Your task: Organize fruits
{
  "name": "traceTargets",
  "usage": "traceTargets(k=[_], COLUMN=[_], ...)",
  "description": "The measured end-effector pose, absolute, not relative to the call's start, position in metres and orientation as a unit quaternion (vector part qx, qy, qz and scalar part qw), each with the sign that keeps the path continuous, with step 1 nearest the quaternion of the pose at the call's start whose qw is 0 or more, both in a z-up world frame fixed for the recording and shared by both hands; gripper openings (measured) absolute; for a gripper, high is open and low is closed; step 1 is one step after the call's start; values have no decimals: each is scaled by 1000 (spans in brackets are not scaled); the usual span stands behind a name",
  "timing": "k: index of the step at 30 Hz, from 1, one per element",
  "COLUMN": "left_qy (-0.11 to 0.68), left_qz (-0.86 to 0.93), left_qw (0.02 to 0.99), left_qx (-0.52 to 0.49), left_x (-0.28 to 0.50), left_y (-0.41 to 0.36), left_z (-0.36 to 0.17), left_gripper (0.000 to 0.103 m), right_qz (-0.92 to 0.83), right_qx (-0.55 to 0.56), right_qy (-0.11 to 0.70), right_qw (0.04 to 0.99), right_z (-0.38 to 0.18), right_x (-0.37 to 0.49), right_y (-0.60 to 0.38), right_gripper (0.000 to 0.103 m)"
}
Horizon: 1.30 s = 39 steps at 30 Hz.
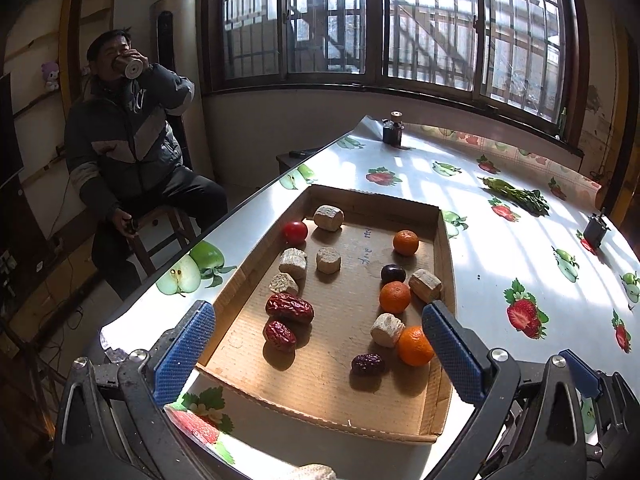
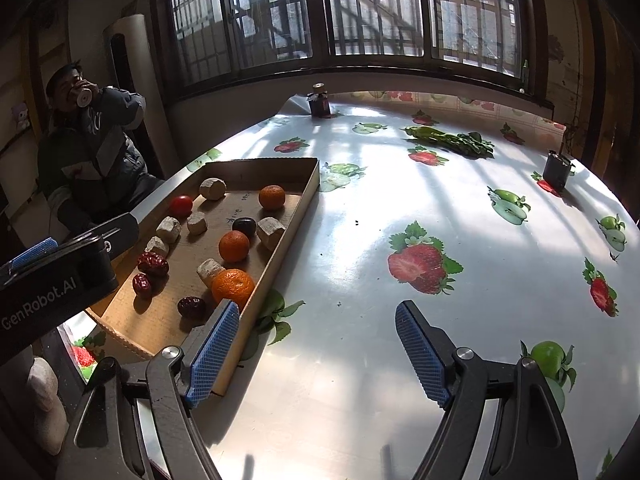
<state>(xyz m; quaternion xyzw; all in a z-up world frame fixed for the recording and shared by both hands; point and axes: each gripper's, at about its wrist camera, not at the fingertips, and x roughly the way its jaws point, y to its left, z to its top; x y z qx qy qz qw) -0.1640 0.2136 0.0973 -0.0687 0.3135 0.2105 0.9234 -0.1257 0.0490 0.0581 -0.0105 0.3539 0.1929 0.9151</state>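
Observation:
A shallow cardboard tray (image 1: 446,364) (image 2: 308,184) lies on the table. In it are three oranges (image 1: 415,346) (image 2: 233,285), a red tomato (image 1: 295,232) (image 2: 180,205), red dates (image 1: 289,308) (image 2: 153,263), a dark date (image 1: 368,364) (image 2: 191,307), a dark plum (image 1: 393,273) (image 2: 244,226) and several tan cut chunks (image 1: 387,330) (image 2: 210,271). My left gripper (image 1: 316,350) is open and empty, above the tray's near end. My right gripper (image 2: 316,354) is open and empty, over the table right of the tray.
The table (image 2: 400,208) has a glossy fruit-print cloth. A bunch of greens (image 2: 448,140) lies at the back, a dark jar (image 2: 319,101) at the far edge, a dark small object (image 2: 557,168) at the right. A seated man (image 1: 128,160) drinks at the left.

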Motion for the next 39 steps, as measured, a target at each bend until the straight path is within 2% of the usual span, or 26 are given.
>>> traceTargets(k=[39], left_qy=[346], left_qz=[197], left_qw=[912], left_qx=[-95], left_x=[-157], left_y=[236], left_z=[98], left_gripper=[103], right_qz=[216], right_qx=[-40], right_qy=[357], right_qw=[908], right_z=[59], right_x=[-124], right_y=[77], right_gripper=[88])
